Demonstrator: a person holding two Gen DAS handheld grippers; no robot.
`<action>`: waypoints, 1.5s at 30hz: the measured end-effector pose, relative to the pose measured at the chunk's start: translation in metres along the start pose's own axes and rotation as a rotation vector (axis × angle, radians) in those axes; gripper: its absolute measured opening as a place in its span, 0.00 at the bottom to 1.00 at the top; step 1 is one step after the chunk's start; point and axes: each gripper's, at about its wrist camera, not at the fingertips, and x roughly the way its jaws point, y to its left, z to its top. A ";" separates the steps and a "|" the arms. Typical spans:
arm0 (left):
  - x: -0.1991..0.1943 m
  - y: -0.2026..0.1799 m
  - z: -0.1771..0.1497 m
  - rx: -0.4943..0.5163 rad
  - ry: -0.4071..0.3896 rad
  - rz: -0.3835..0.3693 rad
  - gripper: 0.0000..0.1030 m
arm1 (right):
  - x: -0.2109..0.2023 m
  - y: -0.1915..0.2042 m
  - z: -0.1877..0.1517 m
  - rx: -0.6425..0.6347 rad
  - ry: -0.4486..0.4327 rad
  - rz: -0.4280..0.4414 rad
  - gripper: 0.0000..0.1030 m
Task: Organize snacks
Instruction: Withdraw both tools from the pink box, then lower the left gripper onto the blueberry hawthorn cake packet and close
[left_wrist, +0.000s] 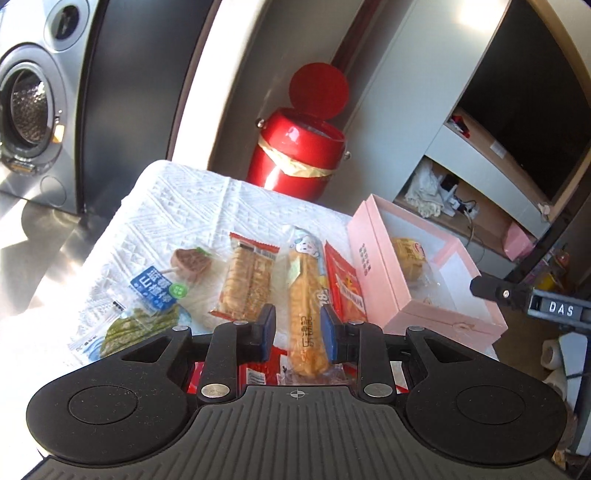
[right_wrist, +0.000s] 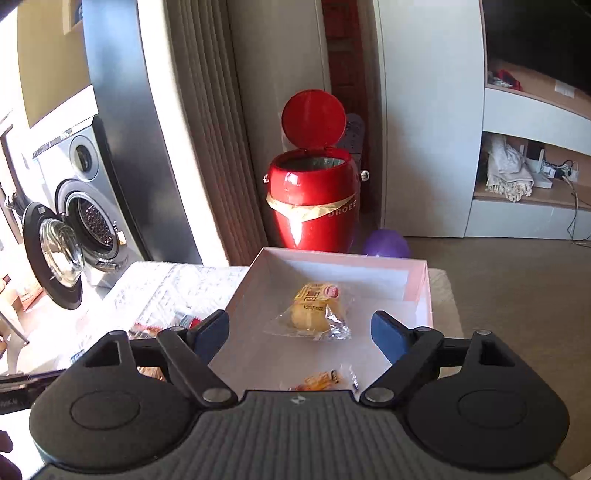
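Several wrapped snacks lie on a white cloth. My left gripper straddles a long yellow bread-stick pack lying lengthwise; its blue pads stand close, with a strip of cloth showing beside the left pad. A biscuit pack lies left of it and a red packet right of it. My right gripper hangs wide open over the open pink box, holding nothing. A yellow pastry packet lies in that box below the fingers, and a small orange packet lies nearer me.
A blue-labelled packet, a brown round snack and a green packet lie at the left. A red bin with raised lid stands behind the table. A washing machine with open door is at the left, shelves at the right.
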 end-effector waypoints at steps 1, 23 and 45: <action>0.005 -0.009 0.000 0.022 0.006 -0.023 0.29 | -0.003 0.008 -0.018 -0.022 0.009 0.016 0.83; 0.004 -0.005 -0.019 0.119 0.067 0.133 0.29 | -0.010 0.058 -0.121 -0.085 0.070 0.170 0.83; -0.005 0.047 0.030 0.138 -0.005 0.161 0.29 | 0.006 0.058 -0.144 -0.110 0.064 0.072 0.84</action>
